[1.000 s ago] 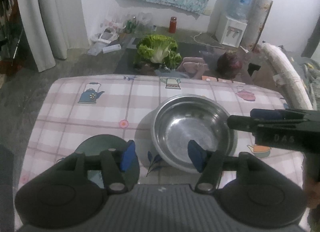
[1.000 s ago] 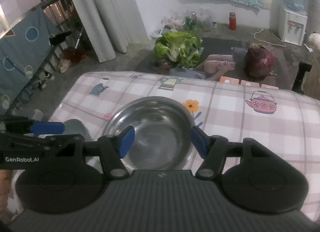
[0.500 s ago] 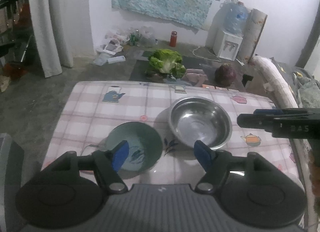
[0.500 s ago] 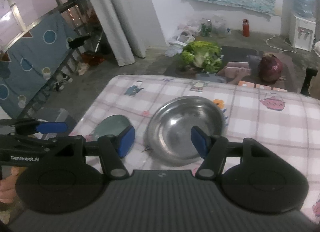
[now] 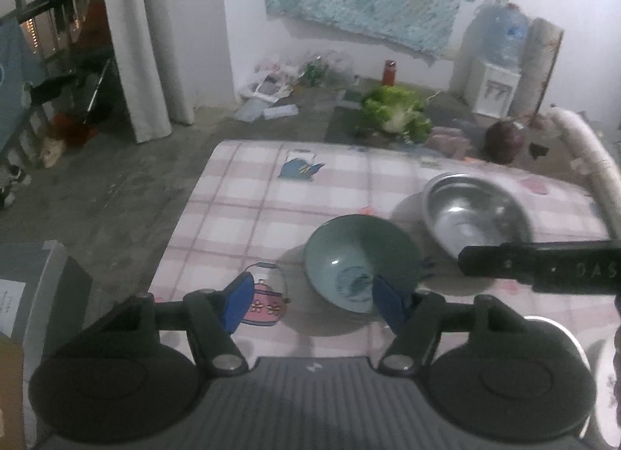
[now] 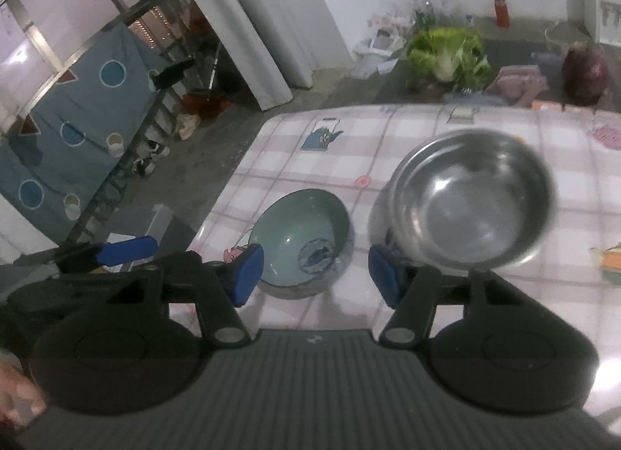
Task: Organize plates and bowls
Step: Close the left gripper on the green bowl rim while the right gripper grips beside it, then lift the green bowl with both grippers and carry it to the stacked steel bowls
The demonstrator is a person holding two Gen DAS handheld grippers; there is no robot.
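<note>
A green ceramic bowl (image 5: 359, 261) with a blue motif inside sits on the checked tablecloth (image 5: 271, 213); it also shows in the right wrist view (image 6: 300, 242). A larger steel bowl (image 5: 475, 213) stands just right of it, also seen in the right wrist view (image 6: 471, 195). My left gripper (image 5: 312, 304) is open and empty, above the table's near edge, its right pad over the green bowl's near rim. My right gripper (image 6: 314, 275) is open and empty, just short of the green bowl. Its finger (image 5: 539, 261) crosses the left wrist view.
The table's left edge drops to a concrete floor (image 5: 97, 193). A grey box (image 5: 35, 287) stands by the near left corner. Cabbage (image 5: 394, 116), a red cabbage (image 5: 504, 139) and a water dispenser (image 5: 493, 85) lie beyond the far edge. A curtain (image 5: 151, 42) hangs left.
Both grippers have pulled back, risen and swung left. The steel bowl has shifted from centre to the right of both views, and the green bowl has come into full view. Both stay open.
</note>
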